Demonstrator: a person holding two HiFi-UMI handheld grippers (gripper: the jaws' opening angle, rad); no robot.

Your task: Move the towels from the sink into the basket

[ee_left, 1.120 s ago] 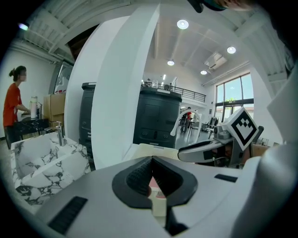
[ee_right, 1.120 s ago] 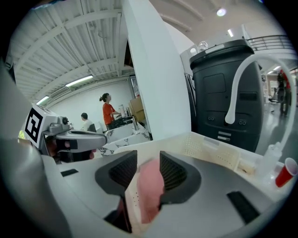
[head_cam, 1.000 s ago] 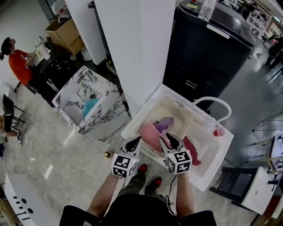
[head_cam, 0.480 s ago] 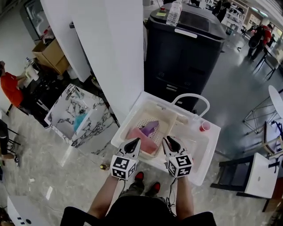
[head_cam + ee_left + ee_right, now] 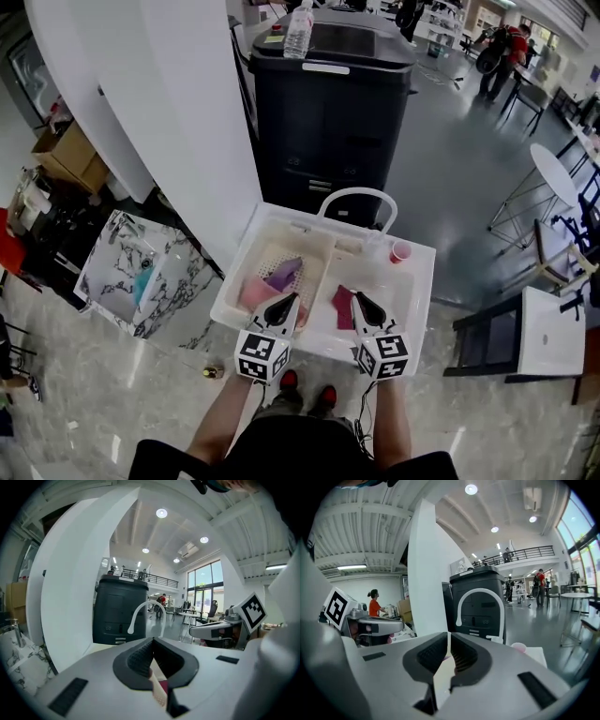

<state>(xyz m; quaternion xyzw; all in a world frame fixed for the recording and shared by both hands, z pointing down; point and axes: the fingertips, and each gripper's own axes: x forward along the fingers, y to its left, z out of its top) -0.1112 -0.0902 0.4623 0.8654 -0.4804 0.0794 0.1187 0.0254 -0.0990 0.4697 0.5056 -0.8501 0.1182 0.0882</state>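
A white sink unit [image 5: 412, 309] holds a perforated basket [image 5: 274, 251] in its left half. In the basket lie a pink towel [image 5: 253, 292] and a purple towel [image 5: 284, 274]. A dark red towel [image 5: 342, 306] lies in the right basin. My left gripper [image 5: 284, 302] hovers over the basket's near edge, its jaws shut and empty [image 5: 151, 641]. Over the right basin's near edge, beside the red towel, is my right gripper [image 5: 361, 302]. Its jaws have just been closing and now meet with nothing between them [image 5: 449, 637].
A white arched faucet [image 5: 354, 194] stands at the sink's back, a pink cup [image 5: 400, 251] to its right. Behind is a black cabinet [image 5: 328, 112] with a bottle [image 5: 297, 33] on it. A white pillar [image 5: 178, 122] and a marble washstand [image 5: 122, 281] stand left, a white table [image 5: 548, 342] right.
Both grippers have drawn back from over the basket to the sink's near edge and lifted. The right jaws went from open to shut, empty. The camera tilted up.
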